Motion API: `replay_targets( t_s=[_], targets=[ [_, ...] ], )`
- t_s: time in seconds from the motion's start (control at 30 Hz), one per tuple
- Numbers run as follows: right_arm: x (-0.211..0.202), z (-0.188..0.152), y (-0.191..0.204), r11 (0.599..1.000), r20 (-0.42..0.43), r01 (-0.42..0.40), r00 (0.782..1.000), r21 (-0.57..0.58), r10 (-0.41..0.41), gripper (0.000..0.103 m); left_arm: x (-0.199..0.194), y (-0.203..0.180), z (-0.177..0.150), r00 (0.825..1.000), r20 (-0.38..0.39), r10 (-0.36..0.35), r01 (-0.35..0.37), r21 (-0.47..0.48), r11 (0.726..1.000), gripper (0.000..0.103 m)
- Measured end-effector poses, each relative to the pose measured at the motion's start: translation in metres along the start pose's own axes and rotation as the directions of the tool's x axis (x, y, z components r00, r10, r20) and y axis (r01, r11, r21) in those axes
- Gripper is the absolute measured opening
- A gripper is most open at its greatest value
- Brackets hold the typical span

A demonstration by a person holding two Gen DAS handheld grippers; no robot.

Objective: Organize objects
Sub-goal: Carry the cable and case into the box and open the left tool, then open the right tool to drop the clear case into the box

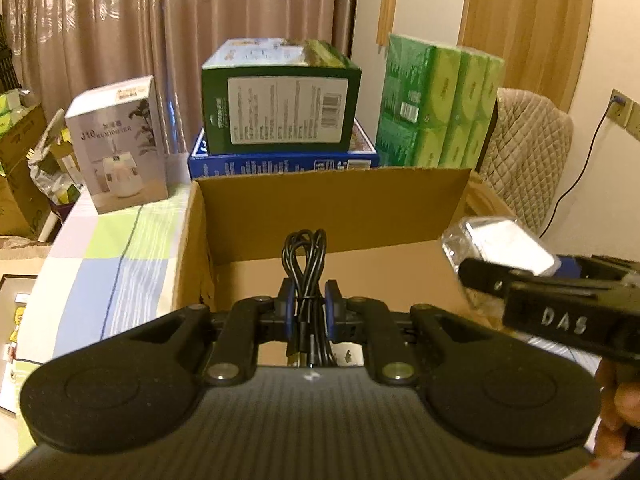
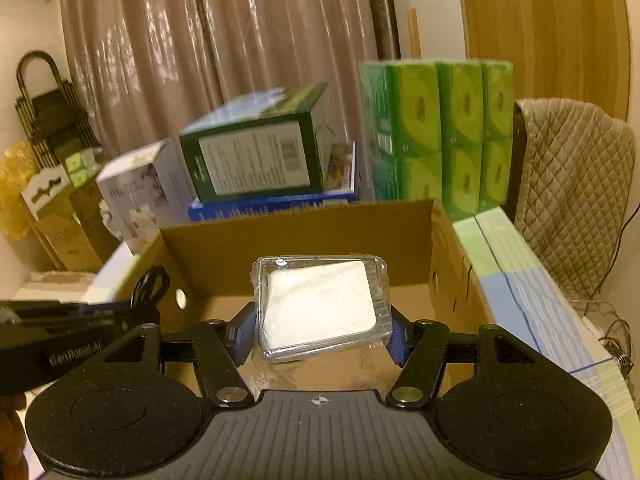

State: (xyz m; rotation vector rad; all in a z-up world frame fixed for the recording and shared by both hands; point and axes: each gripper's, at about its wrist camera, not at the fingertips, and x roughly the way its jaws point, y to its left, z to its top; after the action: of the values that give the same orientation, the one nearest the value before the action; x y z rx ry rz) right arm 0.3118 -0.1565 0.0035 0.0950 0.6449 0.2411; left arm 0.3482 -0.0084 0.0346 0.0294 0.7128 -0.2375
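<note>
- Left gripper [image 1: 309, 306]: blue pads clamped tight on a coiled black cable [image 1: 305, 258], loops sticking up past the fingertips, over the open carton [image 1: 332, 204].
- Right gripper [image 2: 323, 330]: jaws partway apart, pressed on either side of a clear-wrapped white pack [image 2: 320, 306], held tilted above the carton's floor.
- Same pack seen in the left view at right, over the carton's right side, a person's fingers [image 1: 618, 408] below the gripper body.
- Carton: brown cardboard, flaps up, standing on a checked tablecloth [image 1: 100, 264] of green, blue and white.
- Behind the carton: green box [image 1: 280, 108] stacked on a flat blue box [image 1: 284, 162].
- Left of that stack: white humidifier box [image 1: 120, 144], upright on the cloth.
- Right of the stack: green tissue packs [image 1: 440, 108], upright, just behind the carton's far right corner.
- Further out: quilted chair cover [image 1: 528, 156] at right, beige curtain [image 1: 160, 32] behind, cardboard boxes [image 1: 20, 184] on the floor at left.
</note>
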Motion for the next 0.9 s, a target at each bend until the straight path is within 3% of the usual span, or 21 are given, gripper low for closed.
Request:
replay_targets(
  t_s=[0.4,0.5,0.9],
  targets=[
    [0.020,-0.008,-0.013,0.999,-0.035,0.009,0.999,0.033,-0.008,0.060,0.035,-0.002,-0.004,1.000,-0.017,0.003,-0.003,0.013,1.000,0.013],
    [0.021,-0.008,-0.015,0.999,-0.037,0.004,0.999,0.041,-0.003,0.060,0.034,0.000,-0.002,1.000,-0.009,0.012,-0.012,0.006,1.000,0.027],
    [0.018,-0.005,-0.021,0.995,0.003,-0.028,1.000,0.091,0.028,0.064,0.011,0.020,-0.001,0.999,0.034,0.036,-0.034,-0.042,0.999,0.037]
  ],
)
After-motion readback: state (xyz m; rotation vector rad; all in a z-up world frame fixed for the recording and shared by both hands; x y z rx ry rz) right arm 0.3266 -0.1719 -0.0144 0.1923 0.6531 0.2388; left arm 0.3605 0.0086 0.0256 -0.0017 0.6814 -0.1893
